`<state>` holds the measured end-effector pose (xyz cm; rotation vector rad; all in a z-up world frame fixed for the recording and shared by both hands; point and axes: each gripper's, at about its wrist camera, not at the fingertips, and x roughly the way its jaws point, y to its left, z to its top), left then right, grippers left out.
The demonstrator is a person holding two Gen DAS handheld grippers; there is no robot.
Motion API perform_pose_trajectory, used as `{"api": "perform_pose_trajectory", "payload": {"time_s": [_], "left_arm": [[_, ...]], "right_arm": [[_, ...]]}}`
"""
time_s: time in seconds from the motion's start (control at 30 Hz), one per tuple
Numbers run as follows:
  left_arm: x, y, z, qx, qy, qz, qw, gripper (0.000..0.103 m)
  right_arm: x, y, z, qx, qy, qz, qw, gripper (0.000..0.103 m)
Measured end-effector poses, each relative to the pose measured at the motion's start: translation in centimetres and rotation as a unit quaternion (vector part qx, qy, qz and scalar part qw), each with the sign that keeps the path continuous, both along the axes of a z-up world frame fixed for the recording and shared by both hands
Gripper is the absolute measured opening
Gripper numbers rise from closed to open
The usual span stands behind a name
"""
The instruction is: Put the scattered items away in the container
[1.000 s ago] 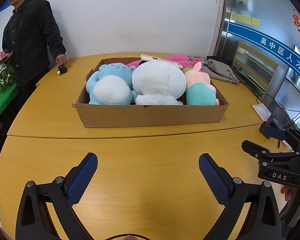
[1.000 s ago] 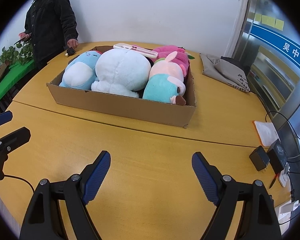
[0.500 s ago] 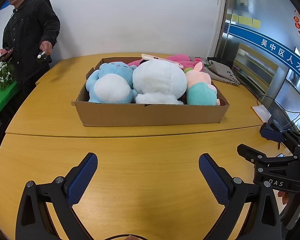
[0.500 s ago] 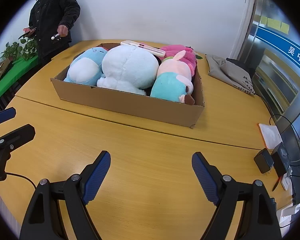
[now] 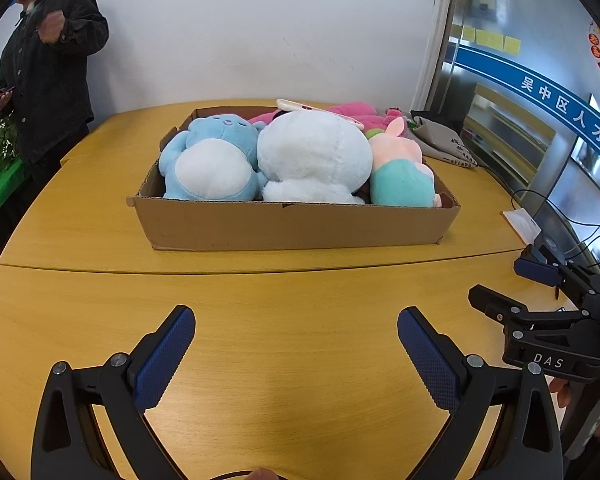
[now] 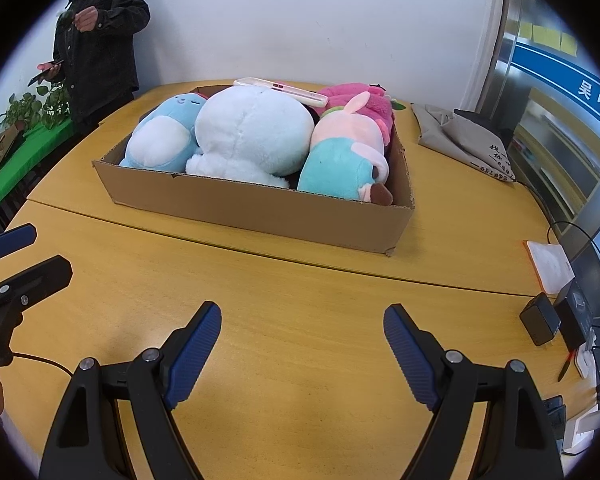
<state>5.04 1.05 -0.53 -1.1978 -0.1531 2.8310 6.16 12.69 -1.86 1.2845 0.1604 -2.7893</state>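
A shallow cardboard box sits on the yellow wooden table, full of plush toys: a blue one, a big white one, a pink-and-teal one and a magenta one behind. A white flat case lies on top. My left gripper is open and empty, over bare table in front of the box. My right gripper is open and empty too; it also shows in the left wrist view, and the left one in the right wrist view.
A person in a dark jacket stands at the far left by a green-covered table. A grey cloth bag lies right of the box. Chargers, cables and a paper pad lie at the right edge.
The person at the far left lifted a small dark object off the table and raised the hand. Both grippers moved slightly closer to the box and stayed open.
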Motion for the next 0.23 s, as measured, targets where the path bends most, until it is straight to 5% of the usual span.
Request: {"api": "perform_pose_trajectory", "payload": {"time_s": [0.23], "left_arm": [[-0.06,0.88,-0.74,-0.025,-0.004,-0.002,0.9997,0.103]], "right_arm": [[-0.32,0.27,-0.64,-0.006,-0.003,-0.002,1.0,0.084]]}}
